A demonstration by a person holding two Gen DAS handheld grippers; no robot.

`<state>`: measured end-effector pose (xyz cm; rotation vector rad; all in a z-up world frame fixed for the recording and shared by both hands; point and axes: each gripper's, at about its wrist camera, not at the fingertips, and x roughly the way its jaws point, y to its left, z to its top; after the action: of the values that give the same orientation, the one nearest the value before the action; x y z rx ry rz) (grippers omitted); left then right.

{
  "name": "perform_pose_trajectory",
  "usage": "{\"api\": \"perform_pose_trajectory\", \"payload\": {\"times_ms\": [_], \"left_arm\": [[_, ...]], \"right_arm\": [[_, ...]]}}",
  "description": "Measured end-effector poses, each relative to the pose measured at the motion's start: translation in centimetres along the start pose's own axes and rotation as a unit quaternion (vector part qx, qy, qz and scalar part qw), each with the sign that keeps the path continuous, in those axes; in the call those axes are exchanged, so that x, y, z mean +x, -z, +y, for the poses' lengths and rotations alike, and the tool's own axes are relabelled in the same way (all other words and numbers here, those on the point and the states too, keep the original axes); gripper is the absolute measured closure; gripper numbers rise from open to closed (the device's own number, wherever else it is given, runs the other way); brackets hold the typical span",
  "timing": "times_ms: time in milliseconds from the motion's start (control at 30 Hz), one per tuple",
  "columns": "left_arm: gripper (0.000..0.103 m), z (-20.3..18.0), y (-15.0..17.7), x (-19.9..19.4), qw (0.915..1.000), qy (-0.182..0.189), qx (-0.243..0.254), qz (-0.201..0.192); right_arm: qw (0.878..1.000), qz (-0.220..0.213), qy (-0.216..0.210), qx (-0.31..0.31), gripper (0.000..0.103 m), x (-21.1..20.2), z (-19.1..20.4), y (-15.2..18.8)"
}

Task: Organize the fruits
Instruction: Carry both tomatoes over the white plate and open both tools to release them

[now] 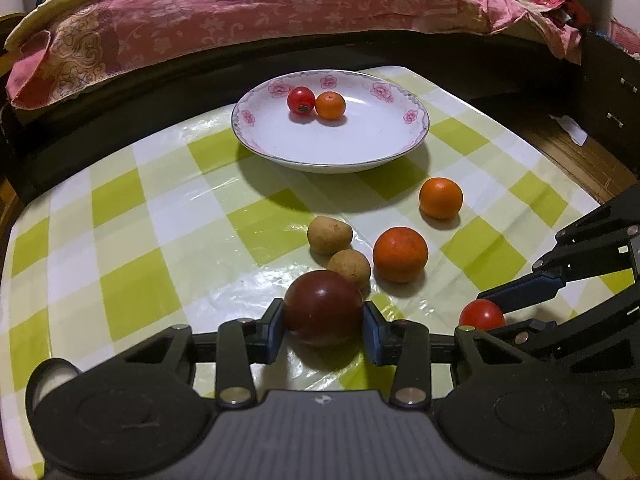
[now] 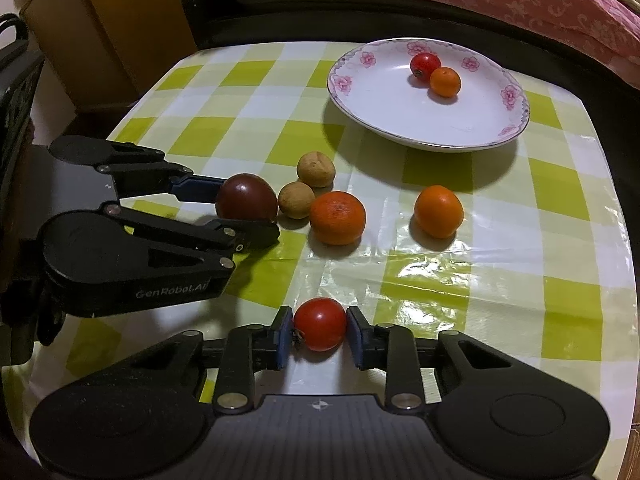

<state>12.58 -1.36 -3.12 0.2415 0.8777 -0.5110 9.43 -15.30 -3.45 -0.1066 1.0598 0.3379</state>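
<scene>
Left gripper fingers clamp dark plum; right gripper fingers clamp red tomato, near table edge.

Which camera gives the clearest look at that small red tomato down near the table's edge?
The right wrist view: the red tomato sits whole between the right hand-held gripper fingers. The left wrist view shows only its top, partly hidden by gripper parts.

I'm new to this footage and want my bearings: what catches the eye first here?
Two grippers at the near edge of the checked table: the left gripper clamps a dark red fruit, the right gripper a small red tomato. Farther back, a flowered plate already holds a tomato and a small orange.
</scene>
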Motion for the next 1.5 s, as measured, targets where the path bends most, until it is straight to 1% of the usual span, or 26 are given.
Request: {"api": "perform_pose_trajectory", "payload": {"times_ms": [167, 467, 600, 867, 933, 1167, 1300, 1500], "left_arm": [[0.055, 0.1, 0.1, -0.1, 1.0, -0.001, -0.001, 0.002], [0.055, -0.4, 0.1, -0.6, 1.0, 0.004, 0.004, 0.002], [0.055, -0.6, -0.5, -1.2, 0.9999, 0.008, 0.001, -0.01], [0.055, -1.4, -3.0, -1.9, 0.9994, 0.0, 0.01, -0.034], [0.056, -1.6, -4.0, -1.5, 0.9992, -0.008, 0.012, -0.038], [0.056, -1.4, -6.9, 0.9, 0.999, -0.011, -0.003, -0.043], [0.056, -1.4, -7.9, 2.4, 0.999, -0.017, -0.003, -0.042], [0.055, -1.3, -9.1, 4.0, 0.9988, -0.022, -0.005, -0.044]], "right_arm": [[1.0, -0.001, 0.005, 0.004, 0.079, 0.0, -0.4, -0.2], [1.0, -0.016, 0.012, 0.008, 0.079, -0.6, -0.9, -0.9], [0.999, -0.033, 0.021, 0.015, 0.079, -1.2, -1.5, -1.6], [0.997, -0.069, 0.039, 0.023, 0.079, -2.2, -2.5, -4.1], [0.996, -0.076, 0.042, 0.024, 0.079, -2.2, -2.9, -4.8], [0.994, -0.092, 0.046, 0.043, 0.079, -1.3, -5.6, -7.2], [0.993, -0.097, 0.056, 0.037, 0.079, -0.1, -6.6, -8.6], [0.993, -0.095, 0.051, 0.036, 0.078, 1.5, -7.7, -9.9]]}}
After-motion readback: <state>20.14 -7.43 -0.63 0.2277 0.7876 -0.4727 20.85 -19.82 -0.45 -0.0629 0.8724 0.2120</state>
